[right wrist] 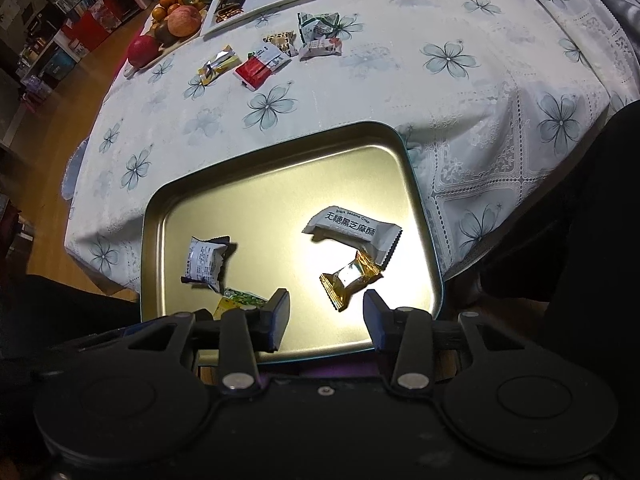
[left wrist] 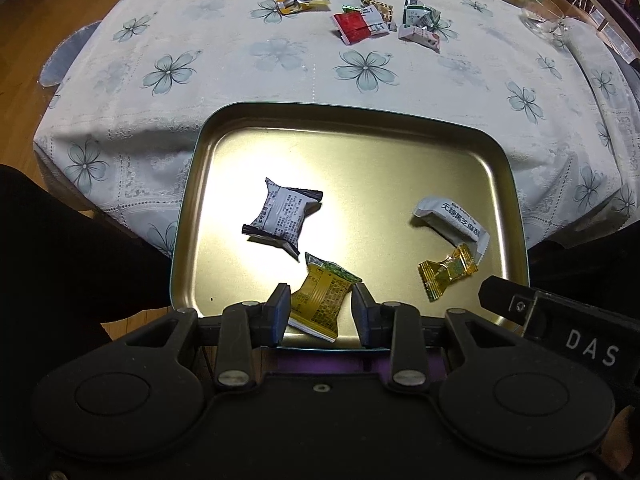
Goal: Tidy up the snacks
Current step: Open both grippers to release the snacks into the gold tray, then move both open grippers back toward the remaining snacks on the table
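A gold-lined tin tray (left wrist: 344, 106) (right wrist: 280, 146) sits in front of the table's edge and holds several wrapped snacks. Between the fingers of my left gripper (left wrist: 321, 293) lies a yellow-green packet (left wrist: 320, 304) (right wrist: 244, 299), flat on the tray floor; the jaws are open and the right pad stands clear of it. My right gripper (right wrist: 326, 299) is open just short of a gold candy (right wrist: 350, 280) (left wrist: 448, 274). A white sesame-crisp bar (right wrist: 354, 230) (left wrist: 452, 220) and a white-and-black packet (left wrist: 282, 218) (right wrist: 204, 260) also lie in the tray.
Loose snacks lie far back on the flowered tablecloth (left wrist: 240, 80): a yellow-silver one (left wrist: 302, 0), a red one (left wrist: 352, 26) (right wrist: 254, 70), green-white ones (left wrist: 418, 14). A fruit plate (right wrist: 176, 20) stands at the far left and a glass (left wrist: 544, 20) at the right. Dark-clothed legs (left wrist: 60, 260) flank the tray.
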The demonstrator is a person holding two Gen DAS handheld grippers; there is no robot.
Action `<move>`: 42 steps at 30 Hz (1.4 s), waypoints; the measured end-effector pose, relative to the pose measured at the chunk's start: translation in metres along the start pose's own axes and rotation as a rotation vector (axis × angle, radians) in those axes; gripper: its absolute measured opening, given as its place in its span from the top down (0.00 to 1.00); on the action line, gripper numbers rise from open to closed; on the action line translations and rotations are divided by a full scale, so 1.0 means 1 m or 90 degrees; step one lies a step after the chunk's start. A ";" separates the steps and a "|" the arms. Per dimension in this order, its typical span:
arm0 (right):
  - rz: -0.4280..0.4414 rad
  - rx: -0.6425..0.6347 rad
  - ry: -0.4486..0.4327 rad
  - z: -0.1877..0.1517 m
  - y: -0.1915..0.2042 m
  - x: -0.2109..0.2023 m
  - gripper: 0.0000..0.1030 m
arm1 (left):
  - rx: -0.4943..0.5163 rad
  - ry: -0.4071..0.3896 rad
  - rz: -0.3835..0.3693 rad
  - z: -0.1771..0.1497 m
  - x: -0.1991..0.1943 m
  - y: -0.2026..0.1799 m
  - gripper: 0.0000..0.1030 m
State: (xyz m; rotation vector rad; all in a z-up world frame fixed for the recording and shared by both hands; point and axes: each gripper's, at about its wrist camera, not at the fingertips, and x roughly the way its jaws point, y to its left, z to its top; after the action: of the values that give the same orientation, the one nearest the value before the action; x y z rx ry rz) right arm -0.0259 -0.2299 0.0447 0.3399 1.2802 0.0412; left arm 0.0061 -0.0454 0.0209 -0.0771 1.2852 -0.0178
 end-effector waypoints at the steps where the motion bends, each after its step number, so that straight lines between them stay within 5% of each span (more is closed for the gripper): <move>1: -0.001 0.001 0.003 0.000 0.000 0.001 0.58 | -0.001 0.002 0.003 0.000 0.001 0.001 0.59; 23: -0.030 -0.050 0.128 0.019 0.017 0.056 0.53 | -0.016 0.061 0.032 0.020 0.031 0.022 0.59; 33: -0.025 -0.101 0.226 0.060 0.033 0.089 0.53 | 0.005 0.095 0.035 0.060 0.048 0.031 0.59; 42: 0.007 -0.139 0.244 0.125 0.047 0.098 0.53 | 0.052 0.065 0.042 0.120 0.054 0.025 0.59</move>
State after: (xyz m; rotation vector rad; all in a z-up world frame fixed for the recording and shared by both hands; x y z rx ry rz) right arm 0.1280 -0.1919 -0.0032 0.1537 1.6352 0.2642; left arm 0.1353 -0.0175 0.0006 0.0371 1.3863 -0.0171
